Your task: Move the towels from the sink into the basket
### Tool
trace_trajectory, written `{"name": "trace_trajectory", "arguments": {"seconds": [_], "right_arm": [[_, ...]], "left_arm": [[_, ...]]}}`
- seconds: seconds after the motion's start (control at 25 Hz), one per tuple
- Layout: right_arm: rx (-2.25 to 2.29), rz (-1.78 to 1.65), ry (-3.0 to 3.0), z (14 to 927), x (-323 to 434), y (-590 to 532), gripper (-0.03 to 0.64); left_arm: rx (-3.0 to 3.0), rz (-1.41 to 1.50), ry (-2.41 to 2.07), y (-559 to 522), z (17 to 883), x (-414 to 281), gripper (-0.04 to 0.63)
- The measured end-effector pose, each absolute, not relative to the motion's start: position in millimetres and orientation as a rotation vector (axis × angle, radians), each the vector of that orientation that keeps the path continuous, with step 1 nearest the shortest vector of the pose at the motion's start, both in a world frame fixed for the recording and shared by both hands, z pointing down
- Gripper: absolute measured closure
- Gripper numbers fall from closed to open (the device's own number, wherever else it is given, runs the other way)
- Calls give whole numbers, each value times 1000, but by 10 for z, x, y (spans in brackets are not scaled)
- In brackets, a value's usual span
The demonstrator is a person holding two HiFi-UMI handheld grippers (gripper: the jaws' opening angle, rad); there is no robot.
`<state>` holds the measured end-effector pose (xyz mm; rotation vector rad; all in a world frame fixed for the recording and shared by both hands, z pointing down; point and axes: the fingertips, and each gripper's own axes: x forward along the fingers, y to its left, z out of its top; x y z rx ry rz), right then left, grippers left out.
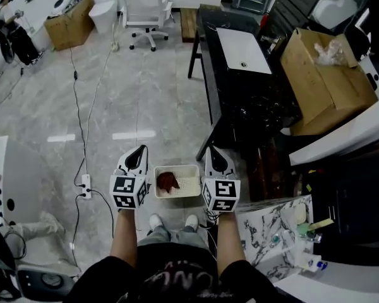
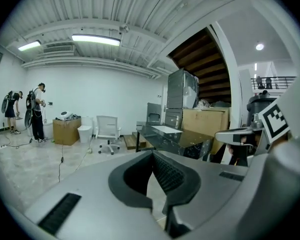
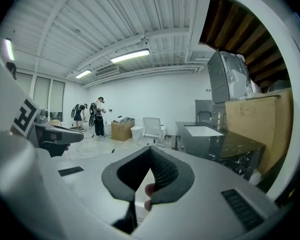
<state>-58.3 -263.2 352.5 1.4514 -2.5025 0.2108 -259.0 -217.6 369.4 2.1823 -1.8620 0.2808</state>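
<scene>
Head view showing left gripper (image 1: 139,153) hanging, jaws pressed together, empty; basket (image 1: 177,195) sitting below, between both grippers, cradling red towel (image 1: 167,181); right gripper (image 1: 213,153) likewise closed, empty; sink (image 1: 243,48) lying well ahead, nearer the right.

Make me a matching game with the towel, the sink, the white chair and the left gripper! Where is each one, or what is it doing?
Things:
1. towel
2. sink
3. white chair
4. left gripper

Matches:
A. set into the black counter
B. fingers shut, nothing between them
C. lying in the basket
D. standing on the floor at the far end of the room

Pairs: 1-C, 2-A, 3-D, 4-B
</scene>
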Motion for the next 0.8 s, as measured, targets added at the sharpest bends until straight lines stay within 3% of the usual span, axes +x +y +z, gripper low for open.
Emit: {"name": "trace_trajectory", "arguments": {"seconds": [0.8], "right_arm": [[1477, 10, -2606, 2642, -422, -2507, 603]], "left_arm": [[2227, 170, -2056, -2057, 2689, -2652, 578]]}}
